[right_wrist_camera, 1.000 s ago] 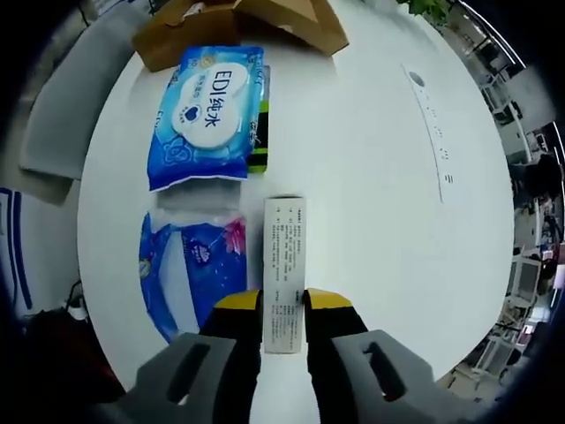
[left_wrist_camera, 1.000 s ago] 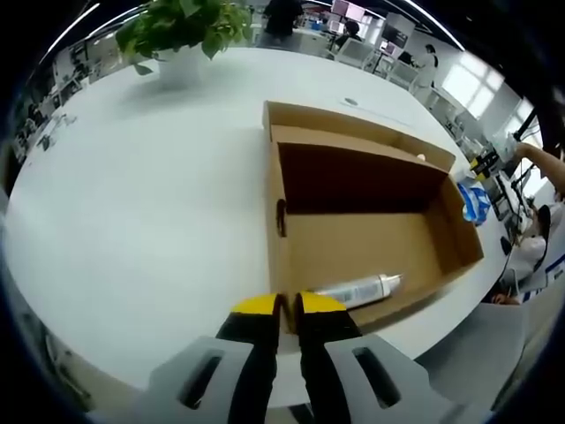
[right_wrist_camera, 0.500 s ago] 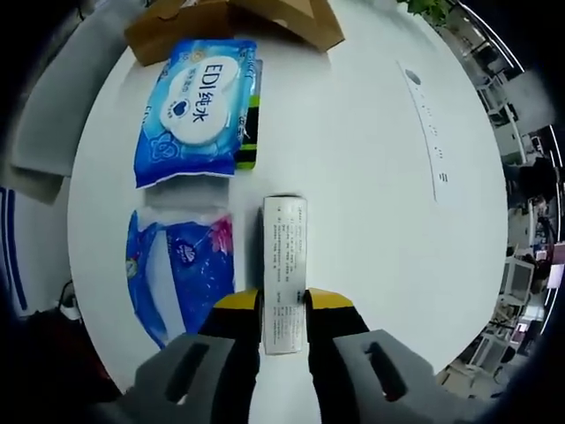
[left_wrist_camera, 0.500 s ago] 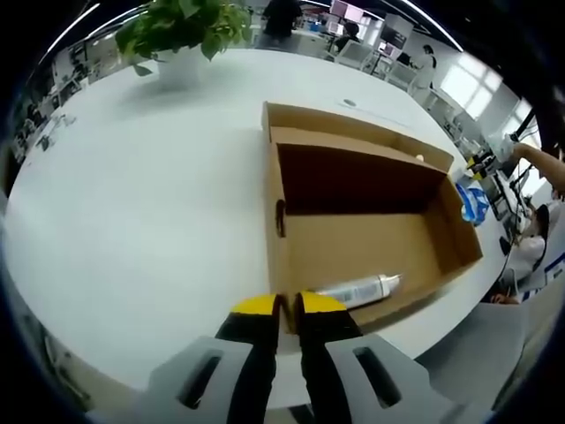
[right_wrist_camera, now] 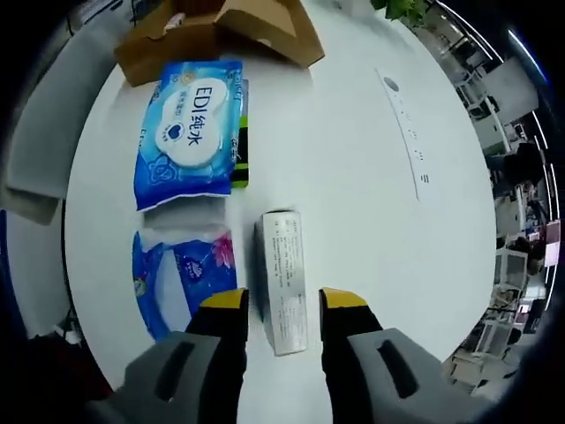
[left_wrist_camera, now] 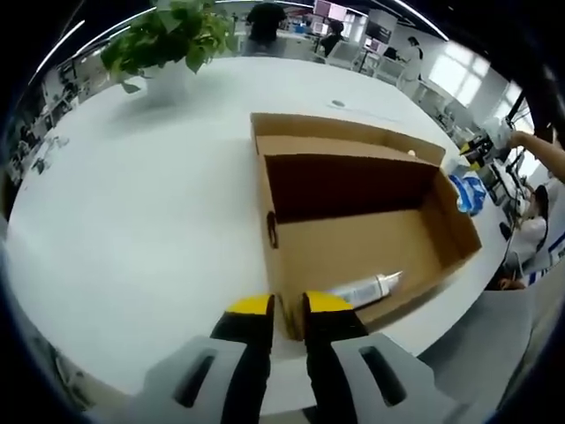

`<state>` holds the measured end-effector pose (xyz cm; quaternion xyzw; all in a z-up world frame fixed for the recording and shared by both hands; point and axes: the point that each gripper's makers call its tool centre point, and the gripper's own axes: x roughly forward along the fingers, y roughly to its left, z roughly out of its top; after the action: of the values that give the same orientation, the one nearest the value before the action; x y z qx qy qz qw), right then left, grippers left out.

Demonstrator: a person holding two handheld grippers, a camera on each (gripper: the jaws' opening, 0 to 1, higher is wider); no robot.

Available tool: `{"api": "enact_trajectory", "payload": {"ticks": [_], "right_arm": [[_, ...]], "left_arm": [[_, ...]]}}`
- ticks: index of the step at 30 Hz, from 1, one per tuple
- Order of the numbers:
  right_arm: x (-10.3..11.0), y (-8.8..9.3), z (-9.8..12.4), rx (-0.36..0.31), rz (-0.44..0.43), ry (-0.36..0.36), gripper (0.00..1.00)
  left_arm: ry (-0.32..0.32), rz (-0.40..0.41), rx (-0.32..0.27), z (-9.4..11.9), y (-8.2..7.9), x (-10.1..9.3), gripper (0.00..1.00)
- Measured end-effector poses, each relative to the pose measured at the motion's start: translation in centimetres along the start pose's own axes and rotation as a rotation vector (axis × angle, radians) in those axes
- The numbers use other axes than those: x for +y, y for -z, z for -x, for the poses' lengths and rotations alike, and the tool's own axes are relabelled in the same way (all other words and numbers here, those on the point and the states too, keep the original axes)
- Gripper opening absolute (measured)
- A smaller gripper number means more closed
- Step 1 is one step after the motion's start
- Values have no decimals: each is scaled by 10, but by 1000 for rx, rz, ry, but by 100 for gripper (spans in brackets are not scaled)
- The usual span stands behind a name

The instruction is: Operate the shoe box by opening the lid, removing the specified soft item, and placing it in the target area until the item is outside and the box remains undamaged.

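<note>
The open cardboard shoe box (left_wrist_camera: 353, 243) lies on the white table (left_wrist_camera: 132, 221), with a silver-white tube (left_wrist_camera: 366, 287) inside by its near wall. My left gripper (left_wrist_camera: 289, 307) straddles that near wall's corner, its jaws slightly apart and open. My right gripper (right_wrist_camera: 284, 300) is open, one jaw on each side of a long white carton (right_wrist_camera: 282, 278) that lies flat on the table. A blue wipes pack marked EDI (right_wrist_camera: 190, 132) and a second blue soft pack (right_wrist_camera: 181, 269) lie left of the carton. The shoe box (right_wrist_camera: 221, 26) is at the top of the right gripper view.
A potted plant (left_wrist_camera: 168, 35) stands at the table's far side. A green-black item (right_wrist_camera: 240, 141) pokes out from under the EDI pack. A paper strip (right_wrist_camera: 402, 115) lies to the right. A person's hand (left_wrist_camera: 538, 150) reaches in beyond the box. Grey chair (right_wrist_camera: 35, 132) stands by the table edge.
My right gripper has opened and let go of the white carton, which now rests on the table. My left gripper's jaws have parted a little on the box wall.
</note>
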<state>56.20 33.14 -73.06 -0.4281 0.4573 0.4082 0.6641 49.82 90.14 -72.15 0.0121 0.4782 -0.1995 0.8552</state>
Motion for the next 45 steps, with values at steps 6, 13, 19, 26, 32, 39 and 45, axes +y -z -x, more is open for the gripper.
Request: {"api": "enact_trajectory", "payload": {"ticks": [6,13,19,26,32,39,45], "right_arm": [[6,-10,14,-56,-74,47,35],[14,-22,34,-145,-201,111,46],[25,-32,50,-217,-281,152,52],[46,-43,67,-310,-382,181,64],[66,-53,80,-371,-444,209,71],[94,-63,88,-430,-520,215,80],[115,-70,94,-467,-560,215,86]], "left_arm": [[2,-64,-11,6,-10,0,19],[40,-195,5,13,-23,-9,22],[119,-350,40,12,-32,-23,28],[219,-513,123,9,-28,-42,36],[313,-636,177,1,-24,-55,39],[389,-755,244,-11,-20,-66,43],[438,-833,281,-21,-20,-75,45]]}}
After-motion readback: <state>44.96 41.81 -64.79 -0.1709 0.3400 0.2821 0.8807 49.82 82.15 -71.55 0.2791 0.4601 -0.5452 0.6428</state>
